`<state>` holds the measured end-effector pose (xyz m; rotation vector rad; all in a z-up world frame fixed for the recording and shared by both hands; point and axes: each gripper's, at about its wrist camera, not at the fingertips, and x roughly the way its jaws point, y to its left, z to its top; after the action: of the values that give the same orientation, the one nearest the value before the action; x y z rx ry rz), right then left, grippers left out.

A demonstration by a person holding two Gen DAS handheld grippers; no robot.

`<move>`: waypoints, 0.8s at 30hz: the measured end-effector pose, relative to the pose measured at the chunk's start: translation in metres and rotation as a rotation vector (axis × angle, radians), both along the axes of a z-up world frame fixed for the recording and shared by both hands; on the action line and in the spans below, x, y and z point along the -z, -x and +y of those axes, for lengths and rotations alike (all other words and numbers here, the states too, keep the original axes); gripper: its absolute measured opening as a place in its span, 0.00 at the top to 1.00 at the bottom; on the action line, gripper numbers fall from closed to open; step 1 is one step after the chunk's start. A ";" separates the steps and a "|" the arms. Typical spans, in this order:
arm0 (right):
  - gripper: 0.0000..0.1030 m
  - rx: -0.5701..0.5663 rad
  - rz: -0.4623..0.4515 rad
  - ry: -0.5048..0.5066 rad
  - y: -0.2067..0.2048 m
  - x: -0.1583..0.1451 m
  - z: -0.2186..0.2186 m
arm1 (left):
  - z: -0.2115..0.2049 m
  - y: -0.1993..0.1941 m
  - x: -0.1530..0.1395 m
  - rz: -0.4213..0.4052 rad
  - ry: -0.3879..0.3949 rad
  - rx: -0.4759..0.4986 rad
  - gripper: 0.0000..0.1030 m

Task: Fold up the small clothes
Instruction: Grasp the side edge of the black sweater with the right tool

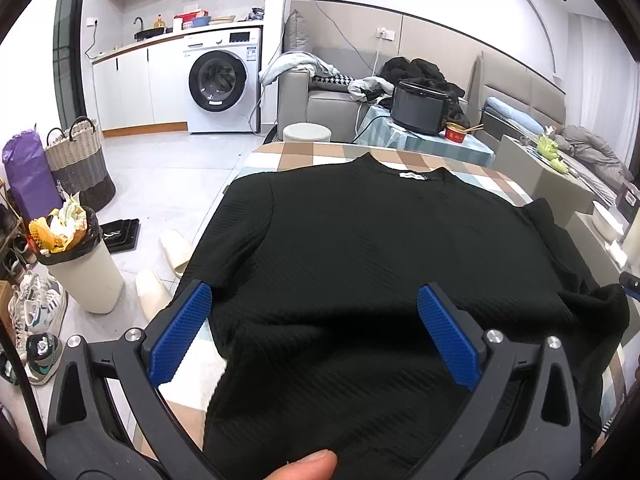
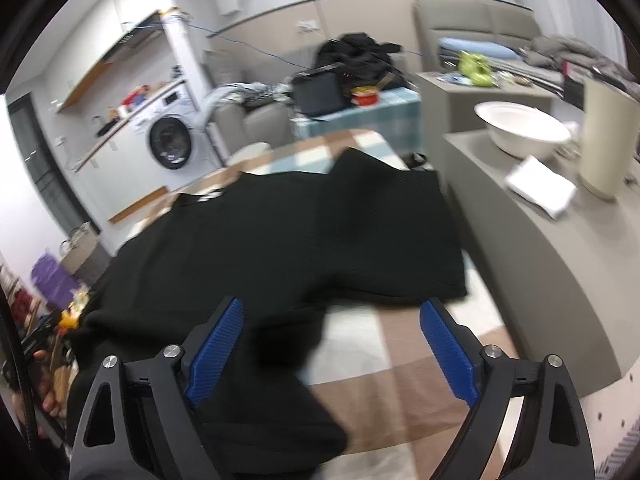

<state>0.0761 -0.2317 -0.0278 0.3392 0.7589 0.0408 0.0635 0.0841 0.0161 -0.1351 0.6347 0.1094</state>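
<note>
Left wrist view: a black sweater (image 1: 384, 240) lies spread on the bench (image 1: 280, 152), which has a cloth with brown, white and pale blue squares. The knit has fine slanted ribs. The neck with a small white label (image 1: 412, 176) points away from the camera, and the front lies mostly flat. One sleeve hangs down along the left edge of the body. At the right side the cloth is bunched into a soft heap. The left tool (image 1: 314, 320) hovers over the near hem with its blue pads wide apart, and no cloth is pressed between them, so it is released. A fingertip (image 1: 304, 466) of the person shows at the lower edge.

In the right wrist view, which is blurred, the same sweater (image 2: 304, 232) covers the middle of the bench (image 2: 400, 368); its right sleeve lies out flat toward a grey counter (image 2: 532, 264). The right tool (image 2: 332, 340) is also spread open, grasping nothing; it stands over the near edge of the sweater and the bare checked cloth.
</note>
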 end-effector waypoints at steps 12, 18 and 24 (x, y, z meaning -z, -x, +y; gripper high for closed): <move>0.23 0.152 0.160 -0.042 -0.044 0.045 -0.056 | 0.014 -0.051 0.009 0.053 0.036 0.024 0.06; 0.33 0.181 0.217 -0.063 -0.064 0.067 -0.072 | 0.005 -0.064 0.013 0.066 0.023 0.046 0.10; 0.57 0.177 0.221 0.038 -0.080 0.074 -0.067 | -0.008 -0.079 0.015 0.076 0.009 0.071 0.10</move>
<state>0.1563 -0.2991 -0.1017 0.3770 0.9446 -0.1805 0.1427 0.0763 0.0007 -0.1177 0.7155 0.0437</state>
